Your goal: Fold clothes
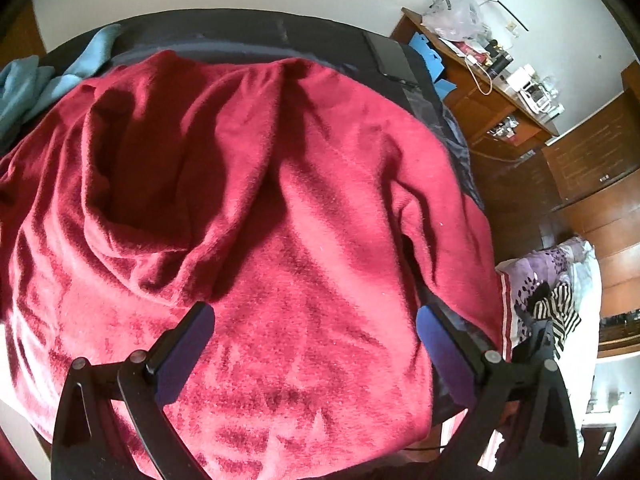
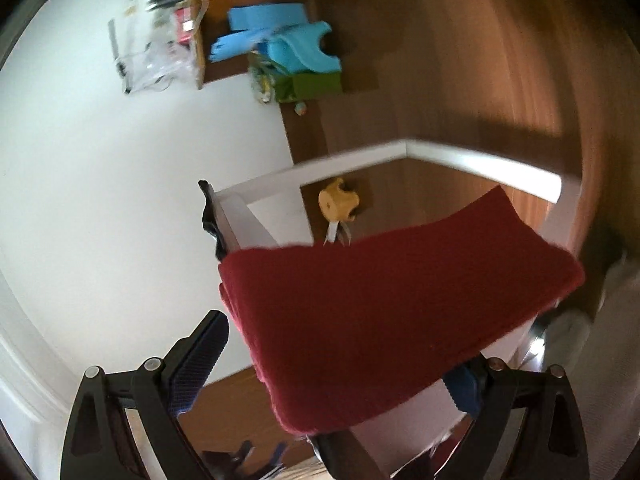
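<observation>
Wide-open left gripper (image 1: 314, 332) over rumpled red garment (image 1: 248, 184); right gripper (image 2: 340, 364), gaping, folded red cloth (image 2: 384, 300) lengthwise left-to-right between unpressed pads.

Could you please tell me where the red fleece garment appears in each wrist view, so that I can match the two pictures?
Left wrist: red fleece garment fills the centre, spread flat, rumpled at the upper left.
Right wrist: not clearly the same; a folded red cloth lies lower centre.
Shared landmark: the cluttered wooden desk against the white wall.
</observation>
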